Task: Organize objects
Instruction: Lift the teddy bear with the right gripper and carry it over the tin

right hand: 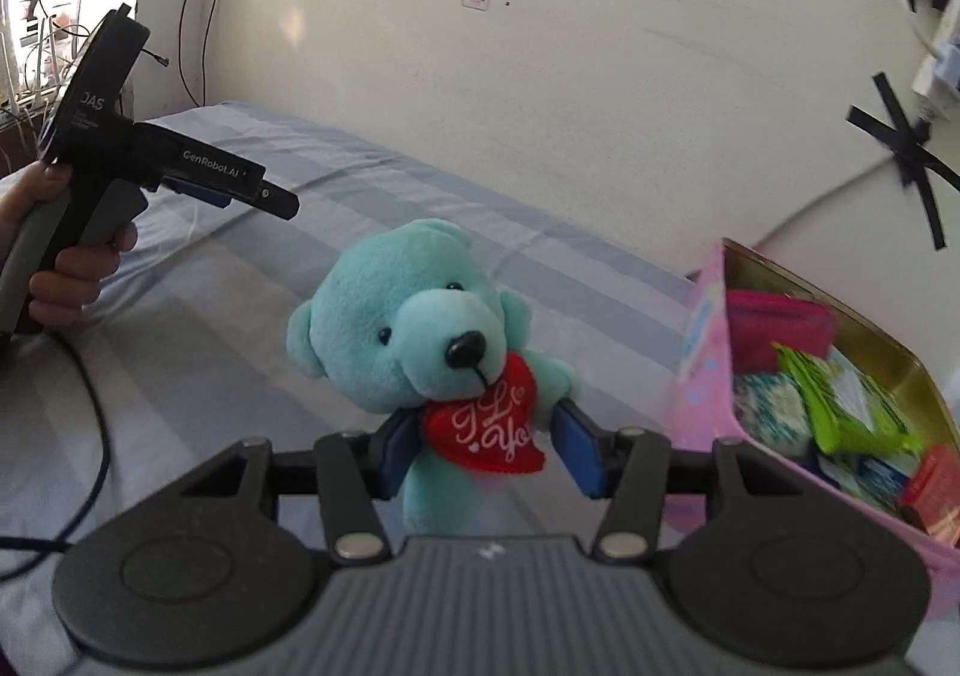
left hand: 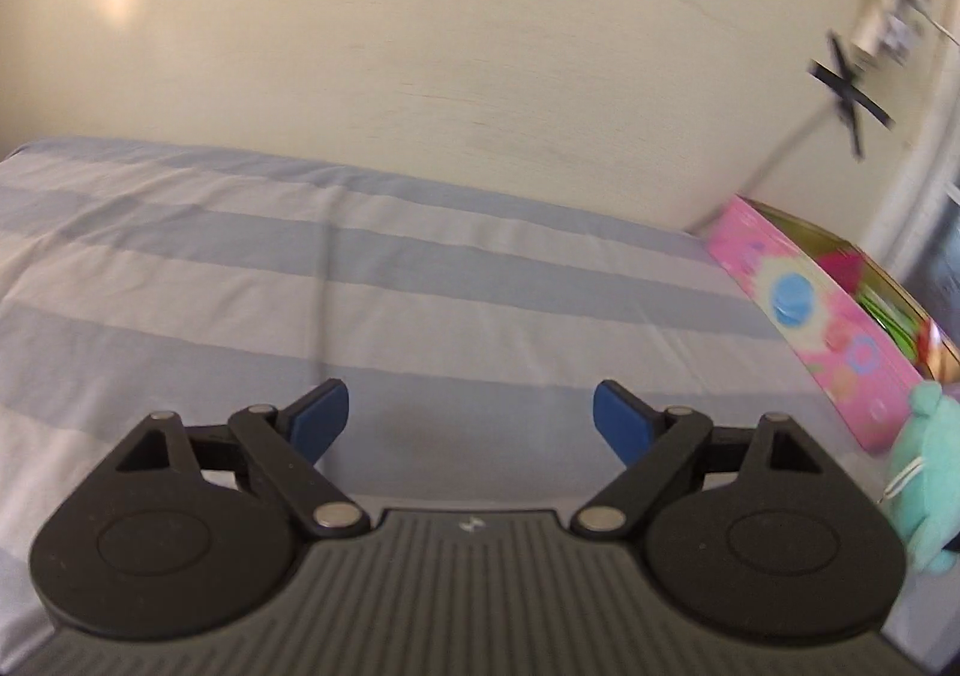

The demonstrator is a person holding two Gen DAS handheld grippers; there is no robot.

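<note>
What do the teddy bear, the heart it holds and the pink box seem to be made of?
Teddy bear: soft turquoise plush, with a fuzzy matte nap.
Heart: red fabric, seemingly padded, with white stitched lettering.
Pink box: probably tin; its inner wall is shiny gold, its outside a printed floral pattern. Glossy card cannot be ruled out.

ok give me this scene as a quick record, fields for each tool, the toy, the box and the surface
left tool: open, nothing between its pads, over the bed
right tool: shut on the teddy bear
teddy bear: teal, red heart on its chest, upright, lifted
box: pink, open, right of the bear, holds packets and cloths
surface: striped bed sheet against a cream wall
</note>
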